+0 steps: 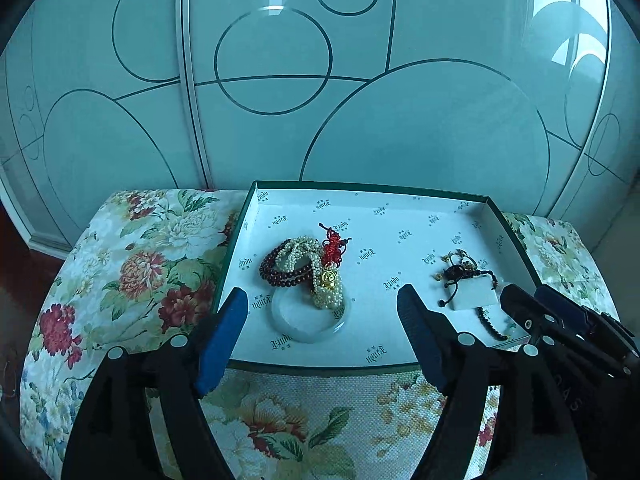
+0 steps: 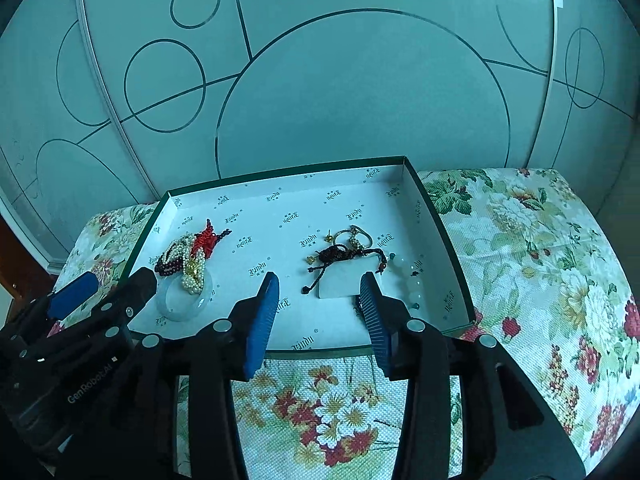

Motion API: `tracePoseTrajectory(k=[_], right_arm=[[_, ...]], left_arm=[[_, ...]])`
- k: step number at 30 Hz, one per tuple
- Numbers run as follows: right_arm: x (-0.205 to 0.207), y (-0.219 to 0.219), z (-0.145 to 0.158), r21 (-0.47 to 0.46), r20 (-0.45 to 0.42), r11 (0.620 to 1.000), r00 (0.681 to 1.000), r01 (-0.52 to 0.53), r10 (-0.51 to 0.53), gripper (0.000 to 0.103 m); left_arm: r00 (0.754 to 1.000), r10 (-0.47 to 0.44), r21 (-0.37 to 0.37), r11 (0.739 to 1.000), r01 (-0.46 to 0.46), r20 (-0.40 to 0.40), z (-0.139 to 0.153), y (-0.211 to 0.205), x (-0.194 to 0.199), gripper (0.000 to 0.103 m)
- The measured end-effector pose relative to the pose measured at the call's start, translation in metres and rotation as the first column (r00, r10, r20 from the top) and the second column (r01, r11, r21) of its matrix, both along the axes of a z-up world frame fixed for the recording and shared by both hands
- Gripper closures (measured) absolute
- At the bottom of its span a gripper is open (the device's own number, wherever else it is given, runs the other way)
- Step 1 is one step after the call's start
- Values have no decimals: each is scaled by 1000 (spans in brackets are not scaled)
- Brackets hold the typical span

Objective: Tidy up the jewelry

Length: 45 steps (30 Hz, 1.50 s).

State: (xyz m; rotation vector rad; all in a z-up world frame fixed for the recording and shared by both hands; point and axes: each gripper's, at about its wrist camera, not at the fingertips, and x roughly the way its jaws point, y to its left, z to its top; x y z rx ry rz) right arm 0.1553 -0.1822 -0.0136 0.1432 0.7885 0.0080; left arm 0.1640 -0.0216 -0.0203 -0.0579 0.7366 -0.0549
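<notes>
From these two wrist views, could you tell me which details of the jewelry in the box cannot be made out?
- Dark bead bracelet: left wrist view, partly behind the right gripper; right wrist view, hidden by a finger.
- Clear bangle: right wrist view, far side under the pearl strand, near side cut by the left gripper.
- Small gold pieces: both views, too small and tangled to identify.
- Box: printed lettering too small to read.

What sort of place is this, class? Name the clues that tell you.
Probably a room in a home, perhaps a bedroom. Clues: frosted sliding doors with circle patterns, like a wardrobe; a floral cloth over the surface; a shallow box of beads and other jewelry.
</notes>
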Motion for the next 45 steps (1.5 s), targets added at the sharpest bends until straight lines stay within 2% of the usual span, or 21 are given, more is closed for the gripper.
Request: tracePoseTrajectory(k=[22,45], right_arm=[[-30,13,23,-35,45,999,999,-20,21,60],[-37,18,30,-44,58,999,998,-24,27,59]], left_arm=[[1000,3,4,1000,-4,19,13,3,-25,27],[1000,9,6,1000,-9,29,20,8,-32,27]])
